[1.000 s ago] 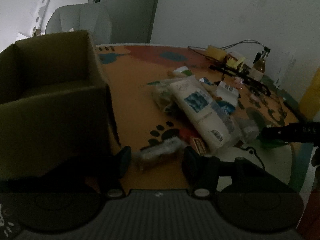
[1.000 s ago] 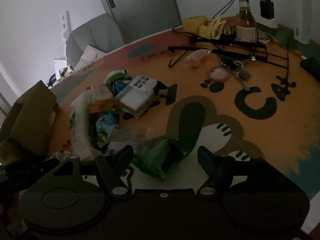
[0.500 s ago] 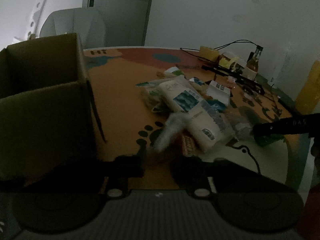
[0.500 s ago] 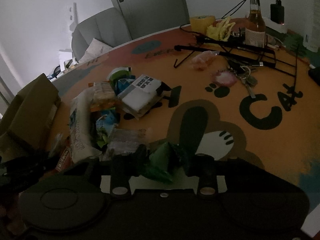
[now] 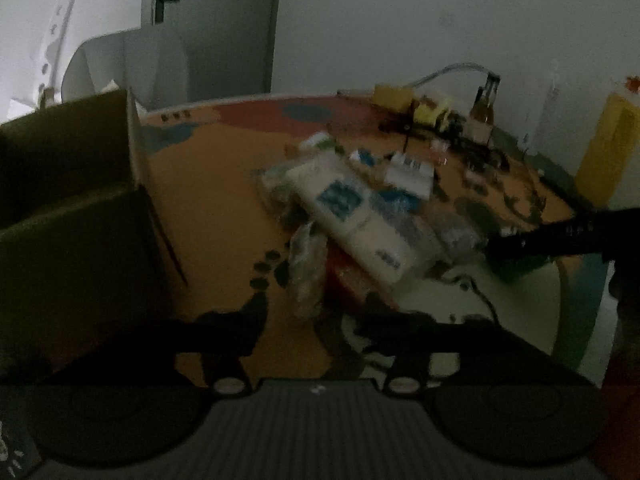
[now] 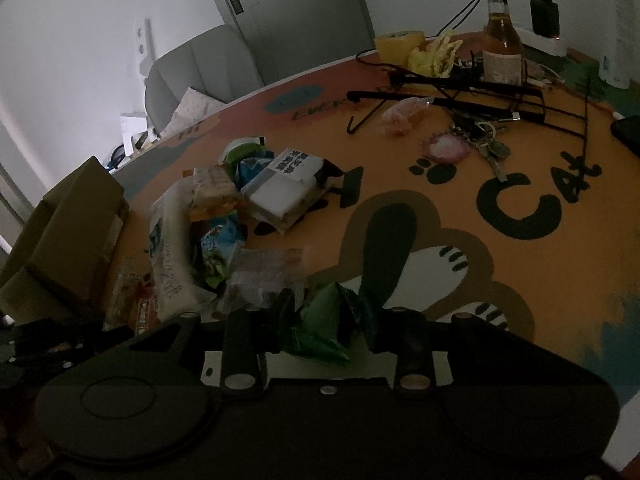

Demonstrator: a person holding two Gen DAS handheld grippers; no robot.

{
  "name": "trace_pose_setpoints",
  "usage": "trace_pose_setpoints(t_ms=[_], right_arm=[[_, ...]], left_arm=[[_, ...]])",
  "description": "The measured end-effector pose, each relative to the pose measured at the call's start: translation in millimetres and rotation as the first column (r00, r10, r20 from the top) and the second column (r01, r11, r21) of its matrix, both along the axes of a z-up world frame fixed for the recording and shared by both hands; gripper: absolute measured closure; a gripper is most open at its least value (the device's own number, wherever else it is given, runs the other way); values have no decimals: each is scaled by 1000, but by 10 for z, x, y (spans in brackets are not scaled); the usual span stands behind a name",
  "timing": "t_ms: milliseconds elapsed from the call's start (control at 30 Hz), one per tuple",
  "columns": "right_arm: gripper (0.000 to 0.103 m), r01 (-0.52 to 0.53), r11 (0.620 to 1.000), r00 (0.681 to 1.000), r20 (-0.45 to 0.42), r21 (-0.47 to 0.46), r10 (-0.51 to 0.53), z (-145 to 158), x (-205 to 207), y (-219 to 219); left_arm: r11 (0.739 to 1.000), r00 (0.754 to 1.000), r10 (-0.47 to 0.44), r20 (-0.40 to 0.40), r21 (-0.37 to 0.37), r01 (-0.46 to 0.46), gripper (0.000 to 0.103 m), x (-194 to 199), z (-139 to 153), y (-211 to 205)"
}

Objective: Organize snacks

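Note:
A pile of snack packets (image 5: 352, 204) lies in the middle of the orange cat-print table (image 5: 208, 200). An open cardboard box (image 5: 68, 184) stands at the left. My left gripper (image 5: 310, 312) holds a clear-wrapped snack bar (image 5: 306, 268) above the table; the view is blurred. My right gripper (image 6: 328, 320) is shut on a green snack packet (image 6: 324, 328) at the near edge of the pile (image 6: 224, 216). The box also shows in the right wrist view (image 6: 60, 240), at the left.
A brown bottle (image 6: 500, 40), yellow tape roll (image 6: 400, 44), black metal rack (image 6: 460, 96), keys (image 6: 488, 144) and cables sit at the far side. A grey armchair (image 5: 132, 64) and a door stand behind the table. A yellow object (image 5: 608, 148) is at the right.
My left gripper closed on the clear-wrapped snack bar and lifted it off the table. My right gripper closed on the green packet.

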State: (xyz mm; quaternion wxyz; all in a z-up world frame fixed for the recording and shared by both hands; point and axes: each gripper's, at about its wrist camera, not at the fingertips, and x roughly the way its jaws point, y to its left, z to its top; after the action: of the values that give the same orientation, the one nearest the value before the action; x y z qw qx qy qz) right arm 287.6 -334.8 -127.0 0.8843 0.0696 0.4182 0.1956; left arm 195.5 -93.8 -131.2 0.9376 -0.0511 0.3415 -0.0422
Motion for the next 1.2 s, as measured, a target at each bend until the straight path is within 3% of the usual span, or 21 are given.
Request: trace_pose_setpoints(t_ms=[300, 667, 733, 1200], right_arm=[[69, 14, 1000, 1000, 2, 9, -14, -7, -17, -41], [69, 2, 1000, 1000, -3, -8, -2, 5, 23, -55], [69, 3, 1000, 1000, -3, -9, -3, 8, 25, -55], [70, -8, 1000, 998, 61, 7, 8, 248, -53, 81]], left_arm=[[998, 998, 62, 5, -5, -62, 50, 179, -40, 78], [989, 990, 144, -3, 40, -144, 72, 246, -153, 147], [987, 989, 151, -1, 57, -150, 84, 249, -153, 137], [974, 971, 224, 83, 4, -225, 86, 67, 82, 351]])
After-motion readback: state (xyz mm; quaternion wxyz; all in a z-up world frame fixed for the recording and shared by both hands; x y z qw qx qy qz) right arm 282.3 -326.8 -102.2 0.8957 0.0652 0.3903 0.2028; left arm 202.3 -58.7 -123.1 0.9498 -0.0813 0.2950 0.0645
